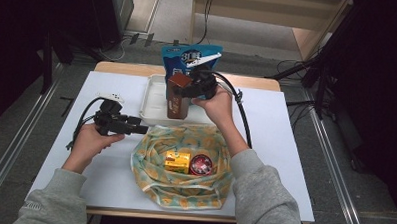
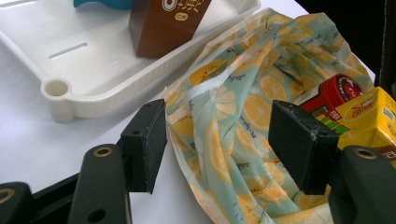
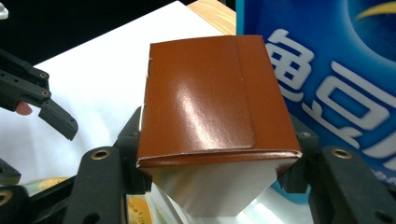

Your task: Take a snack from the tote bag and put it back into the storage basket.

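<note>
Over the white tray point(image 1: 154, 98), the right gripper point(image 1: 191, 85) holds a brown carton point(image 1: 178, 96) by its top end. Its two black jaws press on the carton's two sides, one on each side, as the right gripper view shows. The carton point(image 3: 210, 102) stands up a bit tilted, with its bottom down in the tray, near the tray's side that faces the person. The right hand point(image 1: 218, 103) wraps around the gripper from behind, and the right forearm reaches forward from the bottom of the high view, over the right side of a cloth bag point(image 1: 182, 166) with lemon pictures on it. A black cable point(image 1: 241, 113) runs back from this gripper beside the arm.

Behind the tray stands a blue snack bag point(image 1: 191, 56). It rises just past the carton.

Left of the tray, the left gripper point(image 1: 141, 128) lies low and level over the white table point(image 1: 285, 145). It points sideways toward the tray's near corner and the edge of the cloth bag. Its jaws stand wide apart with nothing held. In the left gripper view, the rim of the cloth bag point(image 2: 233, 116) lies between and beyond the jaws, but the pads do not touch it. The left hand point(image 1: 90, 141) grips the gripper's body from below, with the wrist straight and the grey sleeve point(image 1: 48, 202) coming up from the bottom.

Inside the cloth bag, just in front of the tray, sit a yellow box point(image 1: 177, 163) and a red round lid point(image 1: 200, 164), side by side and touching.
</note>
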The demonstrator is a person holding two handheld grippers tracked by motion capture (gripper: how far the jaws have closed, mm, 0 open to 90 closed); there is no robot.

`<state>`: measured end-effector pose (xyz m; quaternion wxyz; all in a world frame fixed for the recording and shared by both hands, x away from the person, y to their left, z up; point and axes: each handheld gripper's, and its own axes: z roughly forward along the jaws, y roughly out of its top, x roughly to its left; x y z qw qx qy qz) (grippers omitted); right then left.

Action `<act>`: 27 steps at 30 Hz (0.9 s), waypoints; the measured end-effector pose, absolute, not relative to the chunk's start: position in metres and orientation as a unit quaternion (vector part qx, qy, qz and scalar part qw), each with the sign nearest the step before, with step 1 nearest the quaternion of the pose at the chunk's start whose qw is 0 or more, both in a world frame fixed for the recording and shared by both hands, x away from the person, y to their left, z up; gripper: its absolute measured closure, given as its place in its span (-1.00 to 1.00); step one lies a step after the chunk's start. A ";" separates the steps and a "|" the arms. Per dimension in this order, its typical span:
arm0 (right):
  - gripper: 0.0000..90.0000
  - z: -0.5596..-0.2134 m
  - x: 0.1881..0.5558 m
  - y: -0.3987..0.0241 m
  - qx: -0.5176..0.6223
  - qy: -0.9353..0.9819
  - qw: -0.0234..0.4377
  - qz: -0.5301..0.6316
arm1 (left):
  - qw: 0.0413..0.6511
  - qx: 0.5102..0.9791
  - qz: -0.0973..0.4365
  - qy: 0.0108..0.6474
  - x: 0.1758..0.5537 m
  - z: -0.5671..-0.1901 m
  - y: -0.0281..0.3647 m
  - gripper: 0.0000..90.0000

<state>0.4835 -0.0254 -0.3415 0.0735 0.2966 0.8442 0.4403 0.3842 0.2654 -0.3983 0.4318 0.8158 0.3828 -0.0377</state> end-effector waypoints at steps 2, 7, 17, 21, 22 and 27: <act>-0.05 -0.343 0.483 -0.030 0.299 0.841 0.071 0.445 | 0.431 0.817 -0.038 0.382 0.385 -0.399 0.266 -0.16; -0.04 -0.343 0.481 -0.037 0.300 0.841 0.068 0.445 | 0.430 0.817 -0.038 0.382 0.385 -0.399 0.266 -0.16; -0.04 -0.344 0.472 -0.047 0.293 0.848 0.072 0.437 | 0.429 0.818 -0.036 0.383 0.384 -0.399 0.265 -0.16; -0.04 -0.344 0.468 -0.051 0.297 0.847 0.072 0.435 | 0.427 0.818 -0.038 0.383 0.385 -0.399 0.264 -0.16; -0.04 -0.345 0.467 -0.052 0.294 0.848 0.075 0.434 | 0.427 0.818 -0.038 0.383 0.385 -0.399 0.264 -0.16; -0.04 -0.347 0.465 -0.058 0.297 0.845 0.075 0.439 | 0.430 0.819 -0.038 0.378 0.384 -0.399 0.264 -0.17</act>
